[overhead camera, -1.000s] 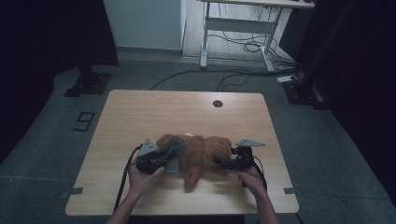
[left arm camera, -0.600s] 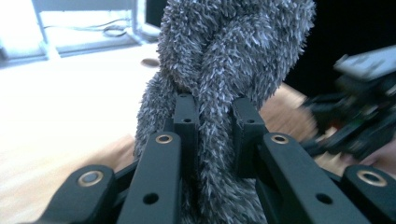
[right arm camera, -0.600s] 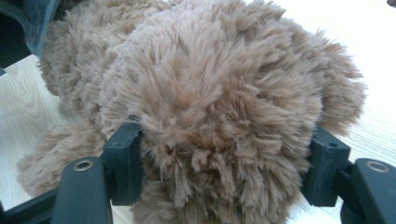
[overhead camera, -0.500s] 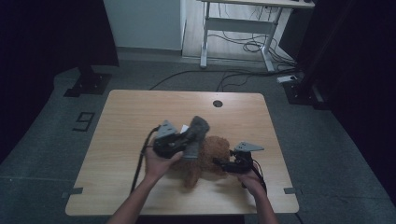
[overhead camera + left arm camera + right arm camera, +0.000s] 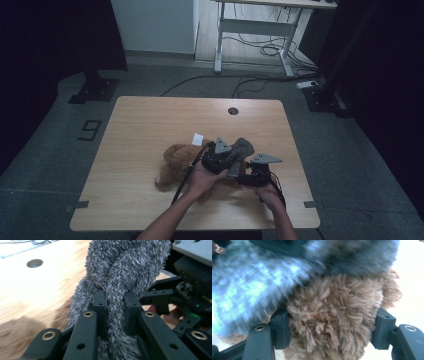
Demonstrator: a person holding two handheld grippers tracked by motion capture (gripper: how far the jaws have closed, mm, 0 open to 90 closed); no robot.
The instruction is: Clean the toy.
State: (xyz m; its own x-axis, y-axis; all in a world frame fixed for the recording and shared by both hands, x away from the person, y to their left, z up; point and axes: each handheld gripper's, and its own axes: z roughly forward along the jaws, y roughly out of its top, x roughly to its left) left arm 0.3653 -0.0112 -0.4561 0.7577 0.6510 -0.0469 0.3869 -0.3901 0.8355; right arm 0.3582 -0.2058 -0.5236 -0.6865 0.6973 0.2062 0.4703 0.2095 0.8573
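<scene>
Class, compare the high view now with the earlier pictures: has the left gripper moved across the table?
Yes. The left gripper, shut on the grey furry piece, has travelled rightward, away from the table's left edge, and now sits beside the right gripper.

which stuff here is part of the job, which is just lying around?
In the job:
- grey fuzzy cloth, clamped in the left tongs
- brown fuzzy cloth, between the right tongs, whose jaws have just been closing on it

Lying about:
- white slip on the table
</scene>
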